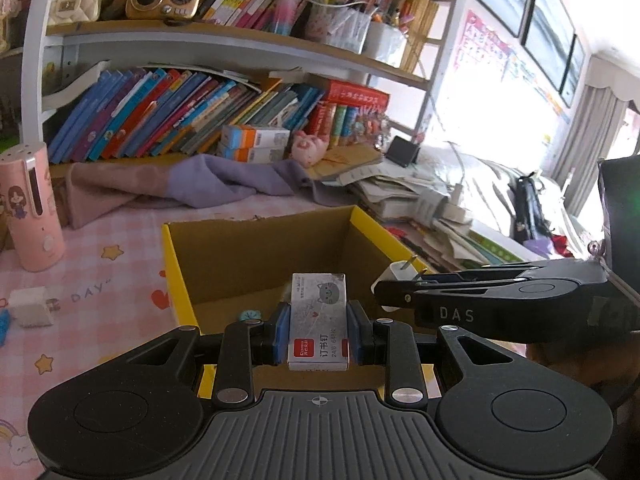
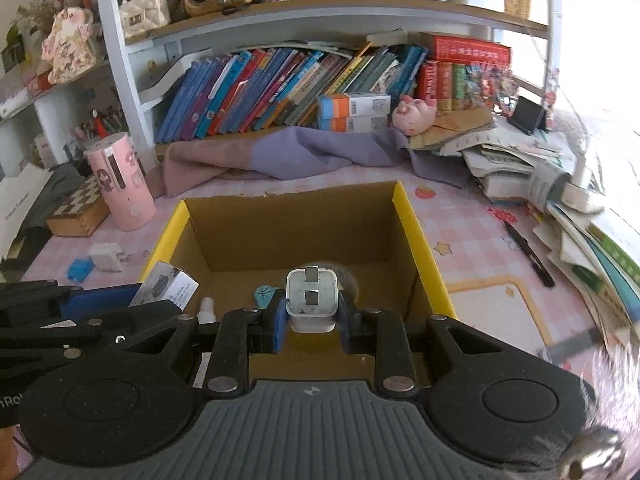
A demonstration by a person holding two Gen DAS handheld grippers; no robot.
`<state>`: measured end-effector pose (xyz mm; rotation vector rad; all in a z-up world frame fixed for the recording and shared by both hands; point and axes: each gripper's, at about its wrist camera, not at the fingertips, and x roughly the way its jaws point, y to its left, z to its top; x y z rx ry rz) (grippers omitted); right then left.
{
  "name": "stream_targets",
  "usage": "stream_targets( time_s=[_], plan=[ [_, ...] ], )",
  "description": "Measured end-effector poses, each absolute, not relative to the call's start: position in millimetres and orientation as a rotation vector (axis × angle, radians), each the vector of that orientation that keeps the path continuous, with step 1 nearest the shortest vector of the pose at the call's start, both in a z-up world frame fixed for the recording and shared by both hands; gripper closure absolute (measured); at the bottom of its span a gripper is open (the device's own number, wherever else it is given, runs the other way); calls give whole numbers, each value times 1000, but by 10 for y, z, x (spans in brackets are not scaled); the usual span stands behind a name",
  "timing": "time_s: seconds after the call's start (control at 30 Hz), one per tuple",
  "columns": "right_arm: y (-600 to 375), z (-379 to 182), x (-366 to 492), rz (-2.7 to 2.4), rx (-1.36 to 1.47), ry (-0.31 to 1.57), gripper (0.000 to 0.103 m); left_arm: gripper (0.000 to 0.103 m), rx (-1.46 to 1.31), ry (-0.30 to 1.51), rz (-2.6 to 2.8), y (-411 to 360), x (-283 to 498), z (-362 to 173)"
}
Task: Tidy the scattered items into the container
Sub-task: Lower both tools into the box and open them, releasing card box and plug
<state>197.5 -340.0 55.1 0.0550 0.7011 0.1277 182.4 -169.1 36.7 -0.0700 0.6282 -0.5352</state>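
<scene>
My left gripper (image 1: 318,334) is shut on a grey staple box (image 1: 318,320) with a cat print, held over the near part of the open cardboard box (image 1: 256,252) with yellow sides. My right gripper (image 2: 311,320) is shut on a white plug charger (image 2: 312,300), prongs facing the camera, above the same cardboard box (image 2: 296,220). In the left wrist view the right gripper (image 1: 390,286) reaches in from the right with the charger (image 1: 394,276) at its tip. The right wrist view shows the staple box (image 2: 166,286) at the left. A blue eraser (image 2: 265,294) and a small white bottle (image 2: 207,309) lie inside the box.
On the pink checked tablecloth (image 2: 480,248) left of the box lie another white charger (image 2: 107,257) and a blue item (image 2: 80,270). A pink cylinder (image 2: 122,184) and a checkered wooden case (image 2: 78,208) stand at the left. A black pen (image 2: 530,254) and stacked papers (image 2: 520,168) are at the right.
</scene>
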Motion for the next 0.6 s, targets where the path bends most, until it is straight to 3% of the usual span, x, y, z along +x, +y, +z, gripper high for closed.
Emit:
stream_targets(
  time_s=[0.6],
  plan=[
    [-3442,55,2690,296,-84,867,79,75,116,753,-424,-2009,2163,16]
  ],
)
